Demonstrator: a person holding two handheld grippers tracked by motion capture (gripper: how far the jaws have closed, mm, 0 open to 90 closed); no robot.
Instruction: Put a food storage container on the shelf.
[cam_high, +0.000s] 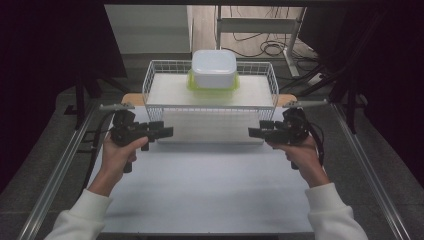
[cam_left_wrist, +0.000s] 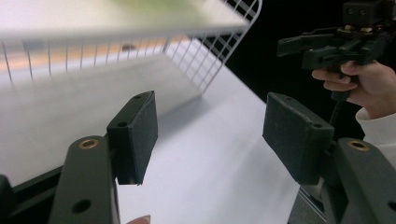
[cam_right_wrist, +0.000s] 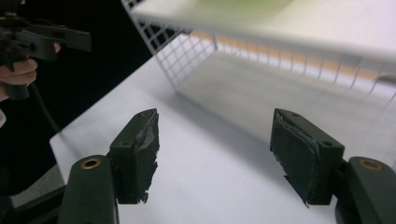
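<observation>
A white wire rack (cam_high: 150, 80) stands at the back middle of the white table (cam_high: 210, 190). A white tub on a green base (cam_high: 214, 68) rests on the rack's raised shelf. My left gripper (cam_high: 169, 132) is held at the rack's front left corner, pointing right. My right gripper (cam_high: 251, 132) mirrors it at the front right corner, pointing left. In the left gripper view my left gripper (cam_left_wrist: 215, 135) stands open over bare table, the rack (cam_left_wrist: 205, 60) just ahead. The right gripper view has my right gripper (cam_right_wrist: 215, 149) open too, nothing between its pads, with the rack (cam_right_wrist: 182, 56) beyond.
Metal rails (cam_high: 60, 170) (cam_high: 372, 170) run along both sides of the table. Cables (cam_high: 267, 47) and a desk frame lie on the floor behind the rack. There is a low open space under the rack's shelf.
</observation>
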